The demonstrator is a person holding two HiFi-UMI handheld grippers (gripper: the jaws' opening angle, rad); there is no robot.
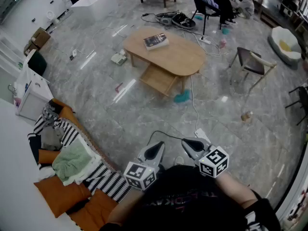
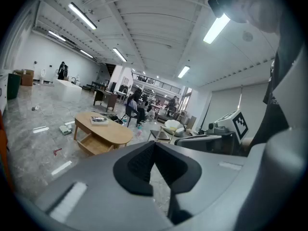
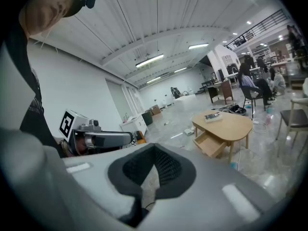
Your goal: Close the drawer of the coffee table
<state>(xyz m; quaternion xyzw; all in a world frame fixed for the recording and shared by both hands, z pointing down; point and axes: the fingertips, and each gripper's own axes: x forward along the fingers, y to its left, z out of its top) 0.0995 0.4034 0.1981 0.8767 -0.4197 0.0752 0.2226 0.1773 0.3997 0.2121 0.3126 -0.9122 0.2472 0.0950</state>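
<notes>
Two grippers, left gripper (image 1: 155,150) then right gripper (image 1: 192,147), jaws of each pressed together on nothing, well apart from the drawer (image 1: 158,78) standing pulled out under the bench (image 1: 185,64) across the floor (image 1: 144,117); best closed by walking up first, then pushing its front squarely inward with shut jaws.

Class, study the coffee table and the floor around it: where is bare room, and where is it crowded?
Bare: in the head view, the coffee table top right of the book; the floor between the open drawer and the sofa. Crowded: cables behind the table; a teal thing beside the drawer.
</notes>
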